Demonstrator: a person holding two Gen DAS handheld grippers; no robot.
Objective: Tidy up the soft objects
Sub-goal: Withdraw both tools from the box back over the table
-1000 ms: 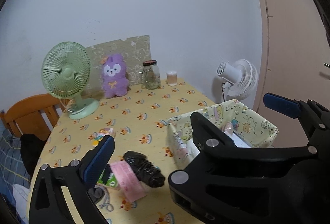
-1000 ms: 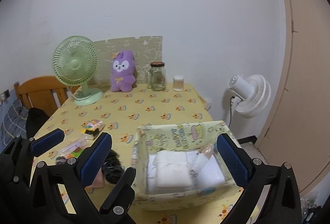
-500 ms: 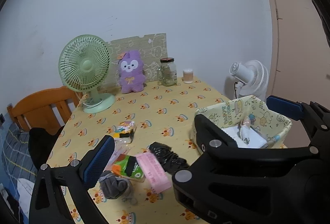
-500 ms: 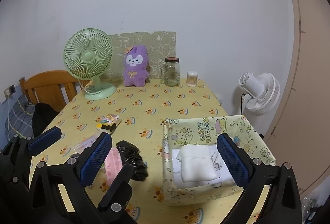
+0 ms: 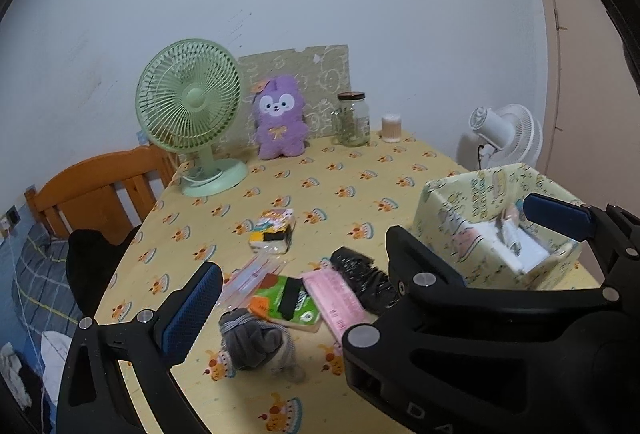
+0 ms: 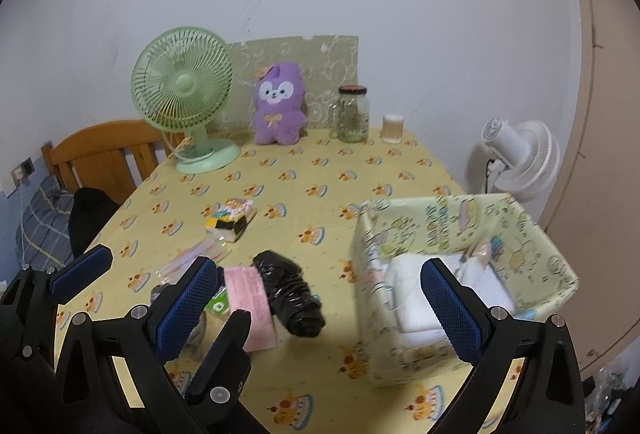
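A patterned yellow-green box (image 6: 432, 222) (image 5: 480, 194) stands at the table's right; folded white cloth (image 6: 416, 286) lies inside it. Left of it lie a black crumpled bundle (image 6: 292, 294) (image 5: 364, 278), a pink pack (image 6: 250, 294) (image 5: 336, 296), a green tissue pack (image 5: 286, 298), a grey knitted item (image 5: 252, 342), clear wrapped strips (image 5: 252, 274) and a colourful pack (image 5: 274, 230) (image 6: 232, 218). My left gripper (image 5: 372, 266) is open and empty above these. My right gripper (image 6: 320, 302) is open and empty above the bundle and box edge.
At the table's far edge stand a green desk fan (image 5: 192, 114), a purple plush toy (image 5: 280, 118), a glass jar (image 5: 354, 118) and a small cup (image 5: 392, 128). A wooden chair (image 5: 100, 190) is at the left. A white floor fan (image 5: 508, 134) stands right of the table.
Both grippers have swung and drawn back to the left, so the box has slid right in both views and the loose items now lie in front. Both stay open.
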